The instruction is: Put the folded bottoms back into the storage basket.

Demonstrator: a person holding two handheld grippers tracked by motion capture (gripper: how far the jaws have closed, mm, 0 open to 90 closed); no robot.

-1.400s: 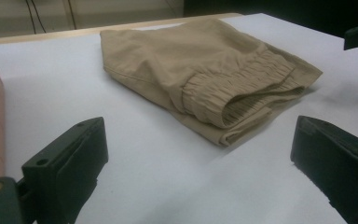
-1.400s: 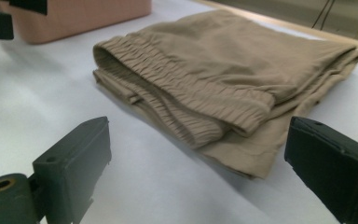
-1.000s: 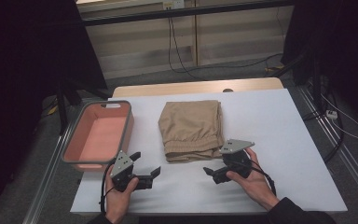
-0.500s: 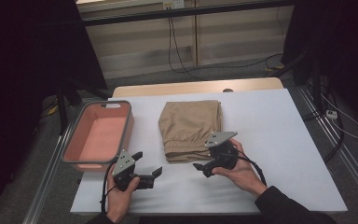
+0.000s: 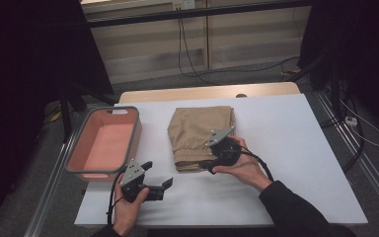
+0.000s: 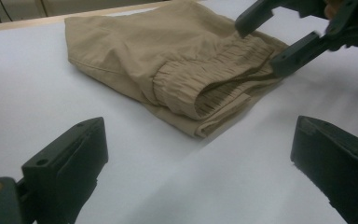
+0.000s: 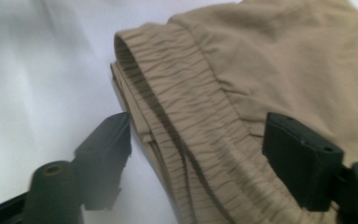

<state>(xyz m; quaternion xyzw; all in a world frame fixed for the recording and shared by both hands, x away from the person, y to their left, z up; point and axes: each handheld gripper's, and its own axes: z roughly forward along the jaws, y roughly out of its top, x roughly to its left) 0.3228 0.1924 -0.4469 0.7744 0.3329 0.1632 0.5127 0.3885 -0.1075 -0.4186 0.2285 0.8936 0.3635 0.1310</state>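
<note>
Forearm of the person's right side reaches in diagonally, bringing the right tool (image 5: 212, 160) to the near right corner of the folded khaki trousers (image 5: 197, 131); its jaws, just closing, straddle the elastic waistband (image 7: 186, 126) without pressing yet. The trousers lie mid-counter (image 5: 286, 128), long axis running away from the person, waistband nearest. Since a second ago this hand has slid left onto the cloth. The left tool (image 5: 157, 185) hovers wide open, holding nothing, beside the pink bin (image 5: 79, 159).

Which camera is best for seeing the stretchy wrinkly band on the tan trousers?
The right gripper view: the waistband runs close up between the right gripper's jaws, every wrinkle clear. The left gripper view shows it farther off. The high view shows the trousers whole, the band small.
</note>
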